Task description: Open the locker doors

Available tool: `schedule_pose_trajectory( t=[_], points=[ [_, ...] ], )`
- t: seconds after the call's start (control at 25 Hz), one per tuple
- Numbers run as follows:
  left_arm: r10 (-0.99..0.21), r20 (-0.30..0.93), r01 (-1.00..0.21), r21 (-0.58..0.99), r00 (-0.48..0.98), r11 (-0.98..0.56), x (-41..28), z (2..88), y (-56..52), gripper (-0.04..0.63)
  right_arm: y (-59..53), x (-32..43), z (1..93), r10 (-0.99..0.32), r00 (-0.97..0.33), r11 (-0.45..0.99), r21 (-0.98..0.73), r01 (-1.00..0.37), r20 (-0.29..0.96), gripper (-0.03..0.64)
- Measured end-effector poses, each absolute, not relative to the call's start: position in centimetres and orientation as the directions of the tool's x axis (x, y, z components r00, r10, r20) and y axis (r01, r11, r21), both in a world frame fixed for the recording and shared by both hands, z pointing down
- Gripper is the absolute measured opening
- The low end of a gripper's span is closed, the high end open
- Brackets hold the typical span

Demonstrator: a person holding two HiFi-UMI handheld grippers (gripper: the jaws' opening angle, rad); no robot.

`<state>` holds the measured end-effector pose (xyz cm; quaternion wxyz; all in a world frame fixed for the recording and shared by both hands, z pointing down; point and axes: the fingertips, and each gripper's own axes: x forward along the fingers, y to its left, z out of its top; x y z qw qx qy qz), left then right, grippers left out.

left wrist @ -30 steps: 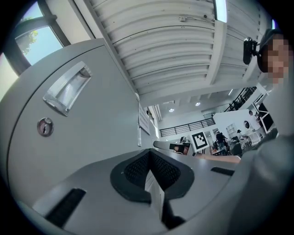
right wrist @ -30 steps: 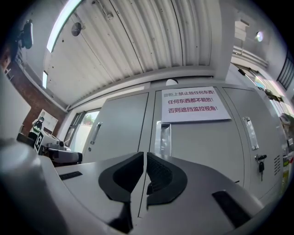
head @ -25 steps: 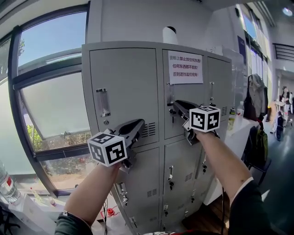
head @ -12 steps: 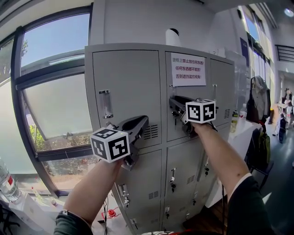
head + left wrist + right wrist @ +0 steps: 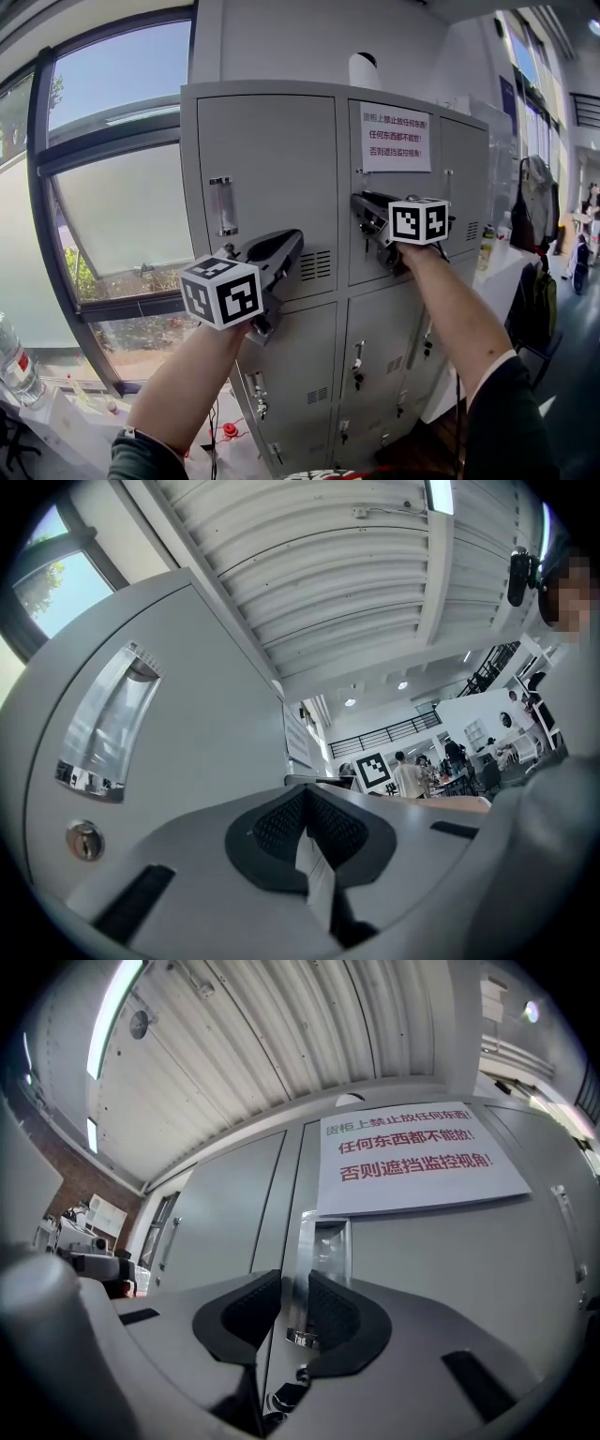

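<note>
The grey locker (image 5: 272,159) stands in front of me with all its doors closed. My right gripper (image 5: 361,208) is up against the top middle door (image 5: 398,234), below the white notice (image 5: 395,137). In the right gripper view its jaws (image 5: 294,1302) are closing, with the door's chrome recessed handle (image 5: 323,1241) between the pads and a sliver of gap left. A key (image 5: 281,1396) hangs in the lock just below. My left gripper (image 5: 286,246) is shut and empty, held near the top left door below its handle (image 5: 108,719) and beside its keyhole (image 5: 84,839).
A large window (image 5: 112,187) runs along the left, with a bottle (image 5: 17,366) on the sill. A white cylinder (image 5: 364,70) sits on top of the locker. Lower locker doors (image 5: 366,347) have keys in them. A bag (image 5: 534,197) hangs at the right, above a table.
My right gripper has risen slightly along the middle door to its handle. The left gripper has stayed in about the same place before the left door.
</note>
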<state>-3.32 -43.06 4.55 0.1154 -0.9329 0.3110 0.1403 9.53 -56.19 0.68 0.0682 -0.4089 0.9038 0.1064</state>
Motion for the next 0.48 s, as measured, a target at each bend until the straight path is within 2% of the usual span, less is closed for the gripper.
schedule_pose_trajectory(
  t=[0.48],
  points=[
    [-0.557, -0.328, -0.621, -0.129, 0.763, -0.773, -3.56, 5.08, -43.09, 0.0, -55.96, 10.07, 0.78, -0.694, -0.686, 0.689, 0.076, -0.721, -0.218, 0.077]
  ],
)
